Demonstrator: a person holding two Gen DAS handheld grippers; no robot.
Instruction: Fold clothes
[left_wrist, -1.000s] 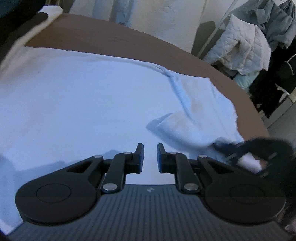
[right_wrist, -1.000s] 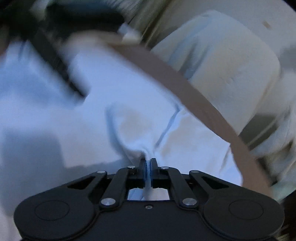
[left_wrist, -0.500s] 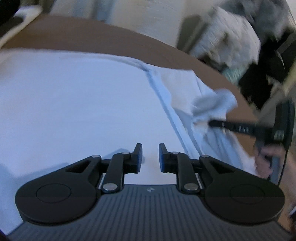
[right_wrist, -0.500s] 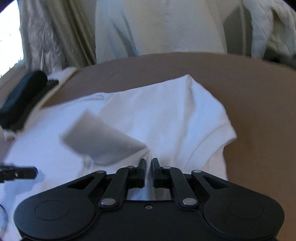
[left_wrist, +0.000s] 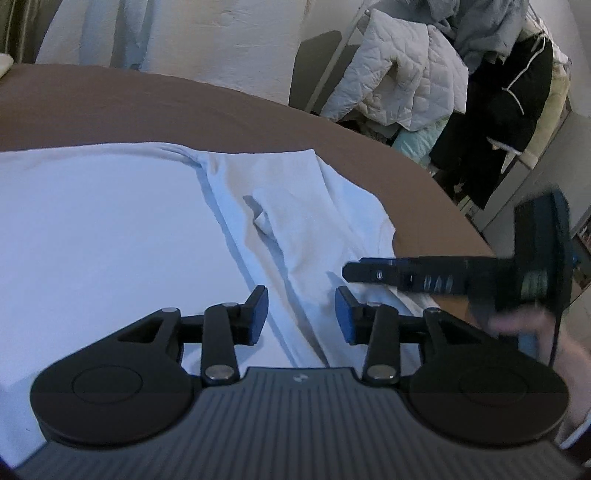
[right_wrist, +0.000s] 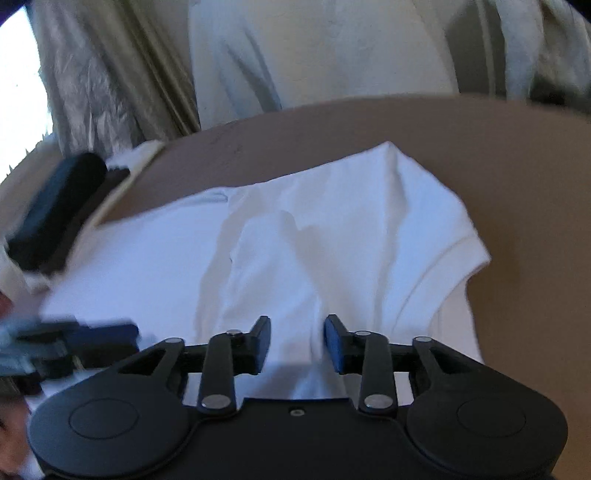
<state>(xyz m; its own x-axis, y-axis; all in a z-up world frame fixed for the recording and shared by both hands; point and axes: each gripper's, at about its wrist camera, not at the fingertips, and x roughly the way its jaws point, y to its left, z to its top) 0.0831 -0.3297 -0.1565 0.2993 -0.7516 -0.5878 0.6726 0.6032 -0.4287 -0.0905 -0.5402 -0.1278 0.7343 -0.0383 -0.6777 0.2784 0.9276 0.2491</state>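
Observation:
A white T-shirt (left_wrist: 110, 221) lies flat on a brown surface (left_wrist: 184, 107), its short sleeve (left_wrist: 306, 221) folded inward over the body. My left gripper (left_wrist: 301, 314) hovers open just above the shirt near that sleeve, holding nothing. The right gripper (left_wrist: 354, 271) comes in from the right, held by a hand, its fingers over the shirt's edge. In the right wrist view the right gripper (right_wrist: 297, 343) is open over the shirt (right_wrist: 332, 240), with the sleeve hem (right_wrist: 469, 258) lying to the right. The left gripper (right_wrist: 92, 336) shows blurred at the left.
A rack with a quilted white jacket (left_wrist: 399, 74) and dark clothes (left_wrist: 509, 103) stands beyond the surface's far right edge. A dark case (right_wrist: 55, 206) rests on a pale cloth at the far left corner. Curtains (right_wrist: 110, 74) hang behind.
The right gripper carried the sleeve over the shirt, then opened and let it drop. The left gripper's jaws have widened, and it has shifted towards the sleeve.

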